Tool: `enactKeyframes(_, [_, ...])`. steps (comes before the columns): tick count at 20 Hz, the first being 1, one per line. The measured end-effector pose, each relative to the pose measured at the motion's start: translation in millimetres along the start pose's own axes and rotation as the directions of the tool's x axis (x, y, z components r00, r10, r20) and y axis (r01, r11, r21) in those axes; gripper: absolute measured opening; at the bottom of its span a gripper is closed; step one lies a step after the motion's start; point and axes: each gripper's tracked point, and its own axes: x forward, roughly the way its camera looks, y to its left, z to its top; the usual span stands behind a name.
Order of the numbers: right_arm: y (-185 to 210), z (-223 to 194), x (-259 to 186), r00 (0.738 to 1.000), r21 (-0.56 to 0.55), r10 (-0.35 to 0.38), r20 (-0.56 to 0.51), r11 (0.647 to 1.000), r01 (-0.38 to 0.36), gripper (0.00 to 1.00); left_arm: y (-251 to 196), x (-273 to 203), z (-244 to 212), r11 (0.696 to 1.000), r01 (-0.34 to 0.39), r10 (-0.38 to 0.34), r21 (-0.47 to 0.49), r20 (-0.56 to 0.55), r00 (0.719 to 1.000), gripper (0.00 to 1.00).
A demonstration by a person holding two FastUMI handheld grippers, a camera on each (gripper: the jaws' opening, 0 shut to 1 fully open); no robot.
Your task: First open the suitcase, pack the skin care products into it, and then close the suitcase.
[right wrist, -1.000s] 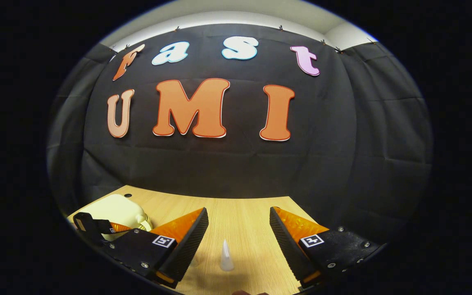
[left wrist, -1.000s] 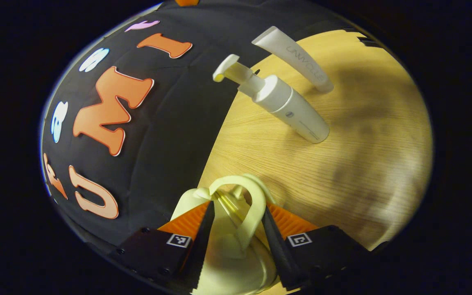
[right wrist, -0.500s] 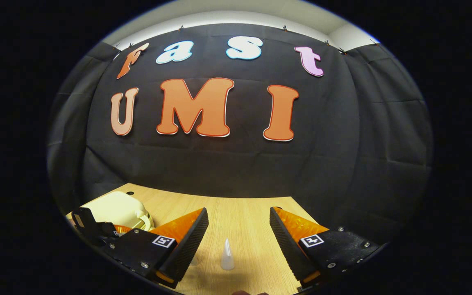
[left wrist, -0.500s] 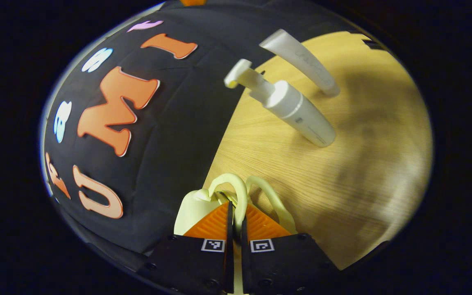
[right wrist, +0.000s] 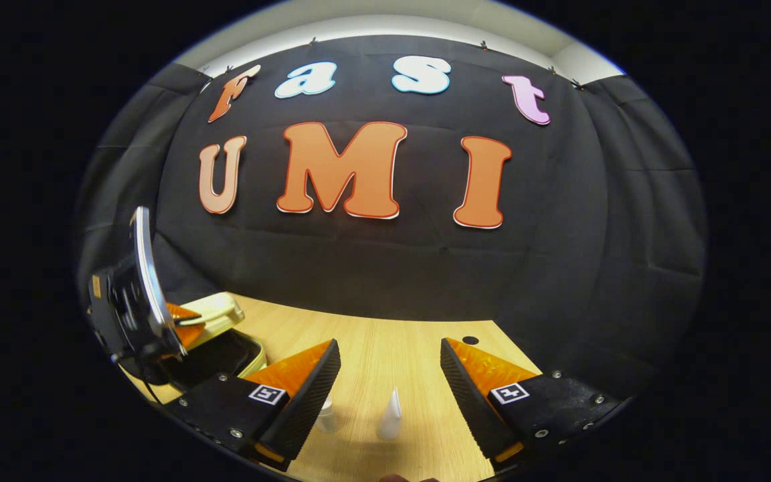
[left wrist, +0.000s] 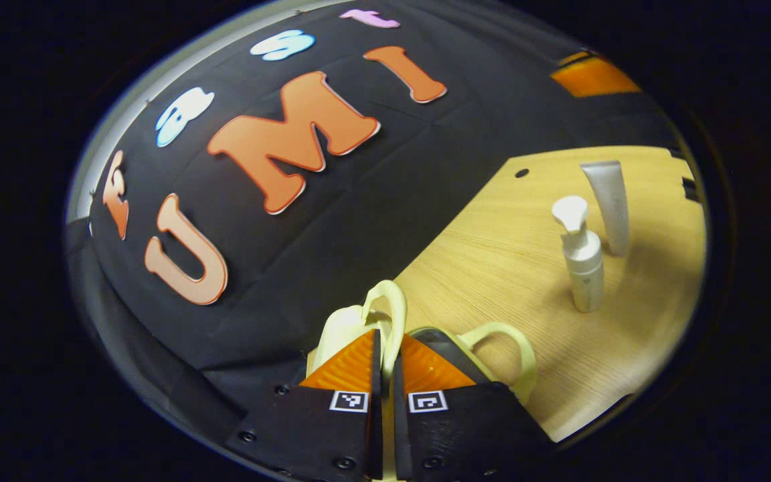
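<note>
The cream suitcase (right wrist: 219,309) lies at the table's left with its lid tilted up, showing a dark inside (right wrist: 225,355). My left gripper (left wrist: 385,335) is shut on the lid's looped handle (left wrist: 391,304). The base's handle (left wrist: 502,338) lies lower to the right. From the right gripper view, the left gripper (right wrist: 178,328) holds the lid's front edge. A white pump bottle (left wrist: 583,264) and a white tube (left wrist: 610,201) stand upright on the table, right of the case. My right gripper (right wrist: 389,343) hangs open above the tube (right wrist: 391,418), and the bottle (right wrist: 325,415) peeks out beside its left finger.
The wooden table (right wrist: 372,341) ends at the black cloth wall behind. A small dark hole (right wrist: 470,340) sits near its back edge. Bare wood lies between the suitcase and the two products.
My left gripper has shut on the lid's handle and lifted it, so the suitcase now stands partly open. The right gripper has stayed open and barely shifted.
</note>
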Motion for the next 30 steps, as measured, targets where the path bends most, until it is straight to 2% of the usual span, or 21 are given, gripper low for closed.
enactKeyframes(2, [8.4,-2.0,0.9,1.0,-0.011,0.016,-0.006,1.0,-0.016,0.95,29.4,-2.2,1.9,0.996,-0.024,0.024,-0.089,-0.003,1.0,0.07])
enactKeyframes(5, [18.8,-8.0,0.4,0.999,-0.017,0.036,-0.025,0.999,-0.037,0.96,74.9,-10.0,0.9,0.974,-0.063,0.063,-0.217,-0.009,0.998,0.08])
enactKeyframes(8, [31.8,-18.3,1.6,0.997,-0.025,0.059,-0.053,0.998,-0.06,0.96,117.9,-18.5,-11.5,0.948,-0.116,0.115,-0.296,-0.023,0.993,0.08])
enactKeyframes(12, [47.0,-30.2,2.0,0.993,-0.035,0.081,-0.088,0.996,-0.084,0.96,169.5,-22.6,-28.7,0.922,-0.175,0.172,-0.344,-0.04,0.984,0.08])
enactKeyframes(17, [60.1,-26.0,6.7,0.993,-0.032,0.08,-0.087,0.996,-0.083,0.96,225.3,-27.0,-64.4,0.88,-0.238,0.224,-0.41,-0.081,0.971,0.08])
enactKeyframes(20, [64.5,-18.8,12.6,0.995,-0.037,0.063,-0.076,0.997,-0.066,0.96,253.5,-25.7,-92.6,0.86,-0.272,0.249,-0.432,-0.11,0.962,0.08])
enactKeyframes(30, [81.0,-5.6,28.9,0.998,-0.06,-0.035,-0.05,0.998,0.032,0.96,320.5,-19.2,-211.5,0.825,-0.337,0.258,-0.454,-0.228,0.939,0.08])
